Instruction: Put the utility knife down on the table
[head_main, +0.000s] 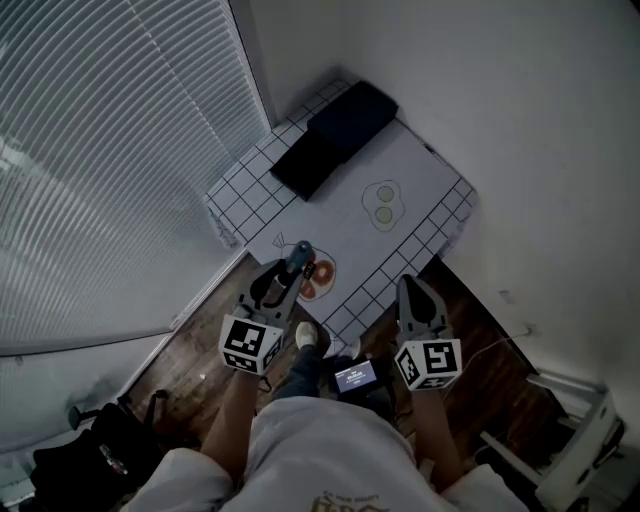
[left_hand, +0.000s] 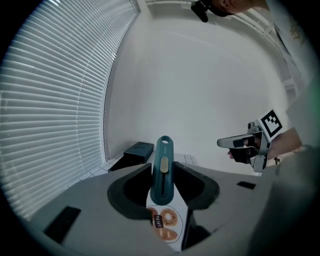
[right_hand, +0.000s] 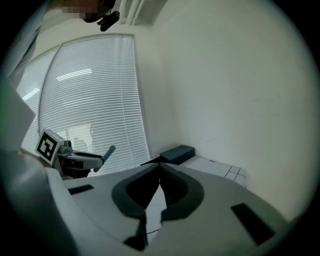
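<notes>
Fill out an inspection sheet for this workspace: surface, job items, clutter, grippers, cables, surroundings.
Surface: small table under a white cover with a grid border, printed with an egg drawing and a bread drawing.
Job's things: teal utility knife, held above the bread drawing, not yet set down.
Clutter: two dark boxes at the table's far end.
Grippers: left gripper shut on the utility knife; right gripper shut, nothing between its jaws.
Cables: one thin pale line on the floor to the right, possibly a cord.
Surroundings: blinds to the left, white wall to the right, wooden floor, black bag, small lit screen near the person.
</notes>
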